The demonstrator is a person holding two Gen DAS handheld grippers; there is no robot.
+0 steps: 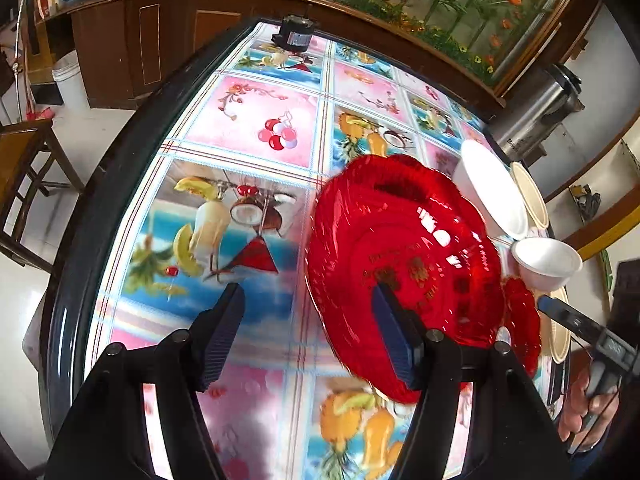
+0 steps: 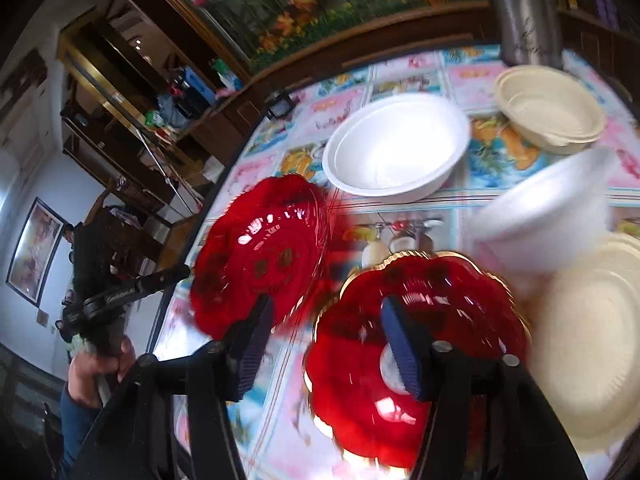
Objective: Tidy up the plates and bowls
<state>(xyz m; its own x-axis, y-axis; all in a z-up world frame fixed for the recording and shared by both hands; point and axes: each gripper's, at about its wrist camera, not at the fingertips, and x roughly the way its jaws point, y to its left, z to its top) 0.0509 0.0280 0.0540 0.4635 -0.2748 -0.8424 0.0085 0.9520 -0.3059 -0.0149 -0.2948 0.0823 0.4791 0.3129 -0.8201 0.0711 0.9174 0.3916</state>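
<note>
Left wrist view first, read from left to right: the left gripper [image 1: 308, 336] hangs tilted down over a glass-topped table [image 1: 256, 128] with a bright fruit-print cloth, its jaws spread apart with nothing between them; only the printed surface shows in the gap. Its right-hand finger overlaps the near edge of a red scalloped plate [image 1: 404, 256], though whether it touches the rim cannot be told. Beyond that plate, toward the right, stand a large white bowl [image 1: 492, 192], a beige bowl [image 1: 530, 196] just behind it, and a small white bowl [image 1: 548, 260]. Right wrist view, again from the left: the person's hand [image 2: 100, 364] grips the other tool at the table edge; then comes the same red scalloped plate [image 2: 260, 256], then the right gripper [image 2: 326, 342], its jaws likewise parted and empty, hovering over a gold-rimmed red plate [image 2: 416, 356] that lies flat on the cloth. Behind sit the large white bowl [image 2: 396, 148], the beige bowl [image 2: 550, 110], a blurred white bowl [image 2: 548, 220], and a beige paper-like plate [image 2: 592, 344] at far right. The red plates look like thin, glossy, rigid plastic: probably light, slippery and liable to crack if squeezed hard, so the scalloped rim seems the best place to pinch. The white bowls look like foam, very light and easily dented, best taken by the lip.
</note>
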